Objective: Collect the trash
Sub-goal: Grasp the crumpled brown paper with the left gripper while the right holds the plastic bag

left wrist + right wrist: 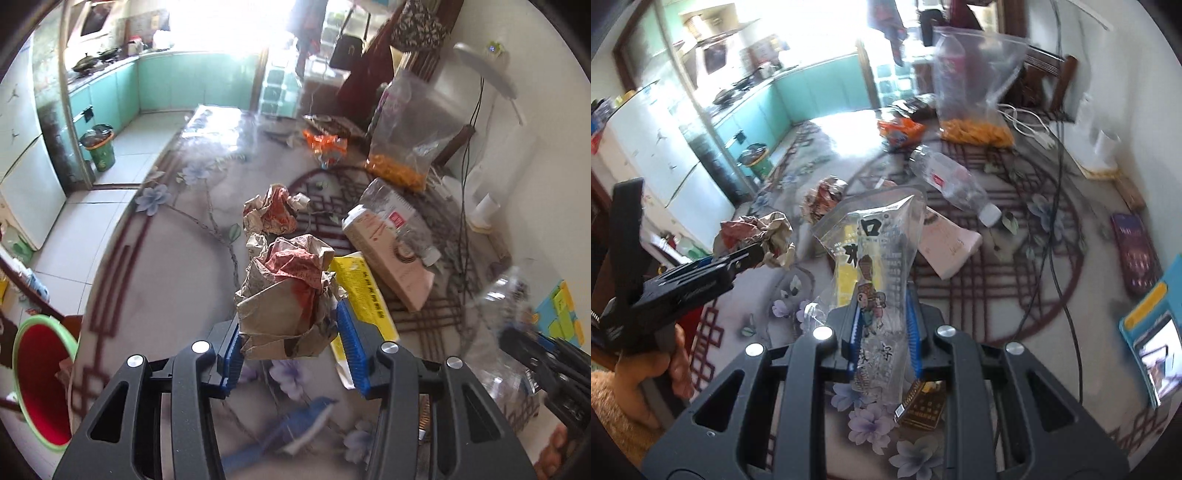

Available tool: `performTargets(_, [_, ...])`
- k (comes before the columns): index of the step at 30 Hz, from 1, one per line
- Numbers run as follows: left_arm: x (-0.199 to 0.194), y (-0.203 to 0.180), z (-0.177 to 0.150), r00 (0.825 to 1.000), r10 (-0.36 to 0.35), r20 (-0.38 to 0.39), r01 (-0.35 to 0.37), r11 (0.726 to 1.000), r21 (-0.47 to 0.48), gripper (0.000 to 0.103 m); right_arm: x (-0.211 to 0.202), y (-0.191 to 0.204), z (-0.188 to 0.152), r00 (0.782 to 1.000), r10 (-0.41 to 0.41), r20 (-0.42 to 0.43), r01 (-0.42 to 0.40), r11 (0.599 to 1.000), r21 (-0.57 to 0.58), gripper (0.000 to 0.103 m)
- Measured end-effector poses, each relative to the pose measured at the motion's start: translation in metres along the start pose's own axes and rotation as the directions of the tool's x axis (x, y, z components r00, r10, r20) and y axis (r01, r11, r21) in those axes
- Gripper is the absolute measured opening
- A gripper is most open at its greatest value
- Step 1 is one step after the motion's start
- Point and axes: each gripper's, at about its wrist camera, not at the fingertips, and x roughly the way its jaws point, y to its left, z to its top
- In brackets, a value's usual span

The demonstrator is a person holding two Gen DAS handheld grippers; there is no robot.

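Nearest the lens, left tongs (pixel 290 345) clamped on a crumpled brown paper wad (pixel 288 295), blue pads pressing both flanks, wad clear of the surface (pixel 166 266); right tongs (pixel 882 332) shut tight on a clear printed plastic wrapper (pixel 875 251), wrapper standing up between the pads and likewise off the surface.

Ahead of the left tongs, a second crumpled wad (pixel 271 214) lying untouched; just right of the held wad, a yellow packet (pixel 364 295) and a pale pink carton (pixel 388 258); farther ahead, an orange snack wrapper (pixel 327 146) and a clear bag of orange snacks (pixel 402 136). Ahead of the right tongs, an empty plastic bottle (pixel 949 181) on its side; directly beneath them, a dark small box (pixel 919 408).

Low and left of the left tongs, beyond the surface edge, a red bin with green rim (pixel 40 384), probably the destination, though uncertain.

Judged early-to-middle: two pieces in hand, not yet dropped anywhere; several pieces still scattered; which of the remaining items count as trash, hard to tell.
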Motion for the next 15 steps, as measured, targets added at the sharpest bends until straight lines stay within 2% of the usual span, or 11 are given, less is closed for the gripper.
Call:
performTargets(8, [-0.046,-0.008,-0.018,0.996,0.058,0.068,-0.055,0.997,-0.046,0.044,-0.005,0.015,0.006,0.997,0.077,0.007,-0.076,0.993,-0.091,0.021])
performTargets(15, [-0.064,-0.006,-0.034,0.99,0.113,0.079,-0.106,0.991,-0.085,0.044,-0.006,0.022,-0.001,0.992,0.13,-0.007,-0.129,0.982,-0.136,0.021])
